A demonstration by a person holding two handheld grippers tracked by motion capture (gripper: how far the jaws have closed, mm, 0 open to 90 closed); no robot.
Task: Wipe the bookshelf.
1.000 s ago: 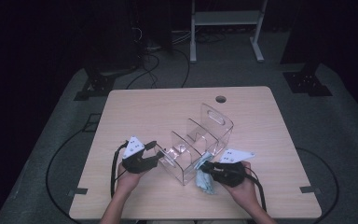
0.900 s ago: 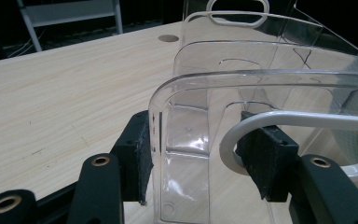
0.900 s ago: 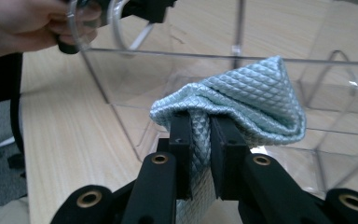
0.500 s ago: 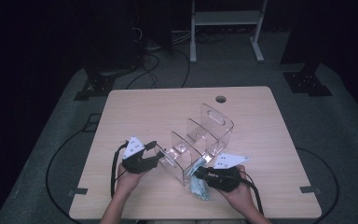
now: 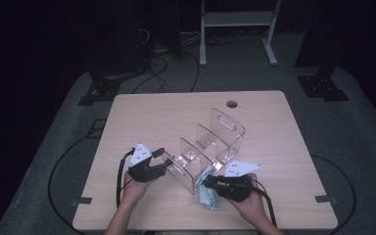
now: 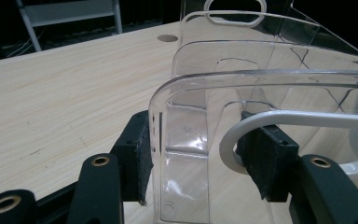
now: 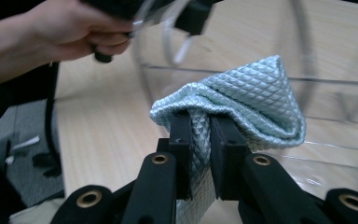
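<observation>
right now a pale blue quilted cloth point(image 7: 242, 100) sits pinched between the two black jaws of the right claw point(image 7: 200, 140), bunched into a soft peak above the pads point(image 7: 182, 140). from the high view the cloth point(image 5: 209, 198) lies low on the counter point(image 5: 176, 112), at about five o'clock from the clear plastic organizer point(image 5: 210, 147) and just beside its near end wall. the right claw point(image 5: 210, 182) is clenched on the cloth, with the person's right hand point(image 5: 247, 203) wrapped around the body behind it.

the organizer is a see-through rack with several upright dividers and a handle slot in its far wall, standing near the middle of the counter and running from seven o'clock toward one o'clock. at its seven o'clock end the left claw point(image 5: 165, 160) is clamped across the end wall: in the left gripper view one pad point(image 6: 137, 158) presses the outside of the curved clear wall point(image 6: 186, 140) and the other sits against its inner side, beside a white rim. the left hand point(image 5: 137, 188) holds that claw from the six o'clock edge of the counter.

a round cable hole point(image 5: 232, 104) marks the counter at twelve o'clock. black cables point(image 5: 122, 171) loop from both claws over the near edge.
</observation>
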